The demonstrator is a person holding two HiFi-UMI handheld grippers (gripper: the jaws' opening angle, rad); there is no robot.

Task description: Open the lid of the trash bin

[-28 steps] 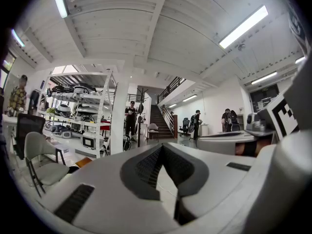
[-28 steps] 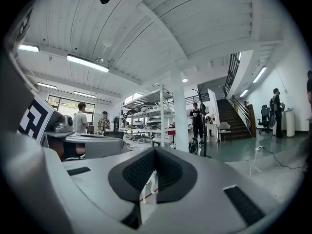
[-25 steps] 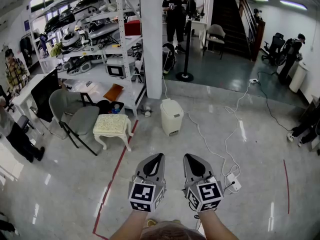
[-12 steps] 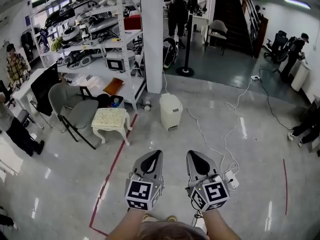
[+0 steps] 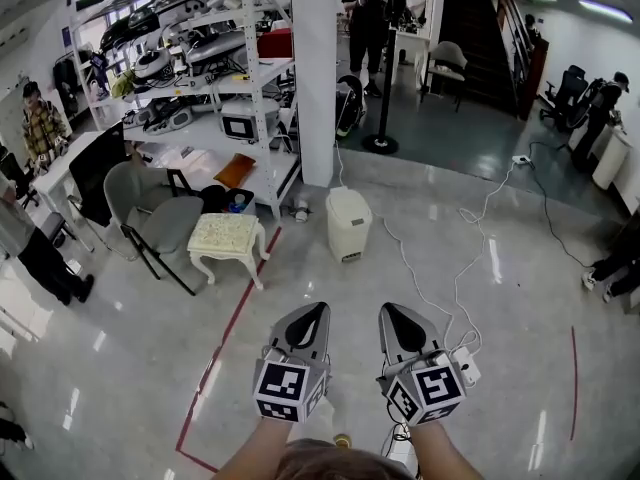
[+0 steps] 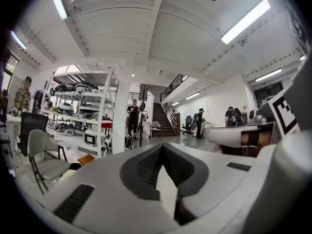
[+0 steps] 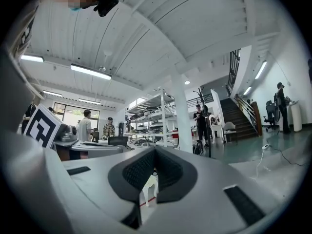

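Note:
The white trash bin [image 5: 349, 223] stands on the floor beside the white pillar [image 5: 318, 78], its lid down. It is far ahead of both grippers. In the head view my left gripper [image 5: 318, 311] and right gripper [image 5: 388, 311] are held side by side low in the frame, pointing towards the bin. Both are shut with nothing between the jaws. The left gripper [image 6: 162, 145] fills the lower half of its own view and the bin does not show there. In the right gripper view the right gripper [image 7: 154, 148] hides the bin, and only a white stool [image 7: 150, 185] shows through the gap.
A cream stool [image 5: 228, 239] and grey chairs [image 5: 158, 226] stand left of the bin, before loaded metal shelves [image 5: 215, 78]. A red tape line [image 5: 232, 340] runs along the floor. A power strip [image 5: 464, 365] and white cables [image 5: 425, 278] lie at the right. People stand around the room.
Both grippers stay shut and low in the frame. The head view has shifted a little, so the bin sits slightly higher and further right.

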